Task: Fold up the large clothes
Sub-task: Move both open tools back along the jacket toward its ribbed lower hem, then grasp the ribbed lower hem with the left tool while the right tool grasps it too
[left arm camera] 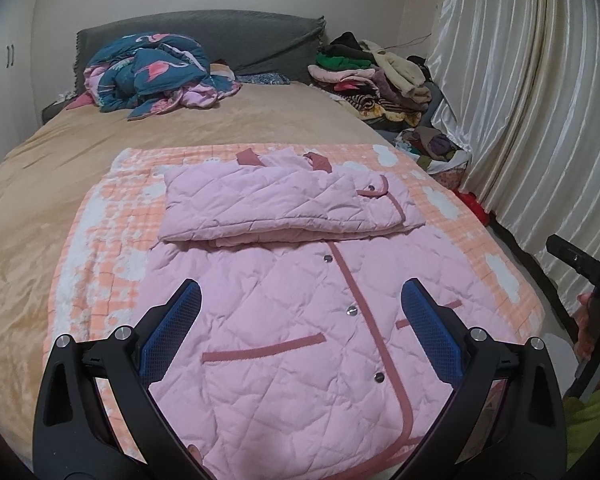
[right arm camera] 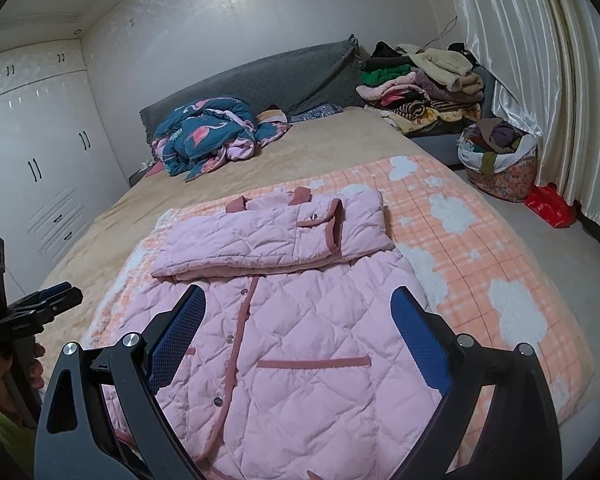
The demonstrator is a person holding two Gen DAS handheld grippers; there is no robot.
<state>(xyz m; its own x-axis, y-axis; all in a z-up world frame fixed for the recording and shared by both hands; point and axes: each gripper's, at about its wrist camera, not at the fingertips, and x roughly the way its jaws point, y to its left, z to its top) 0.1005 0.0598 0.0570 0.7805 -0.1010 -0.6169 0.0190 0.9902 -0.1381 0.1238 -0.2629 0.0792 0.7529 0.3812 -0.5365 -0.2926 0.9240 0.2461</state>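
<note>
A pink quilted jacket (left arm camera: 284, 320) lies face up on an orange-and-white checked blanket (left arm camera: 100, 248) spread over the bed (left arm camera: 28, 184). Its sleeves are folded across the chest, darker pink trim edges the snap-buttoned front and pocket openings, and the hem faces the cameras. The left tool (left arm camera: 300, 320) and the right tool (right arm camera: 296, 324) both hover above it, released wide and empty.

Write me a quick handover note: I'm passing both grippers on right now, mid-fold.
Left gripper: open, empty, above the jacket's lower half.
Right gripper: open, empty, likewise.
Pink quilted jacket lies front up on the orange checked blanket on the bed.
Done: sleeves folded across the chest.
Left: probably fold the hem up towards the collar, then tidy.
</note>
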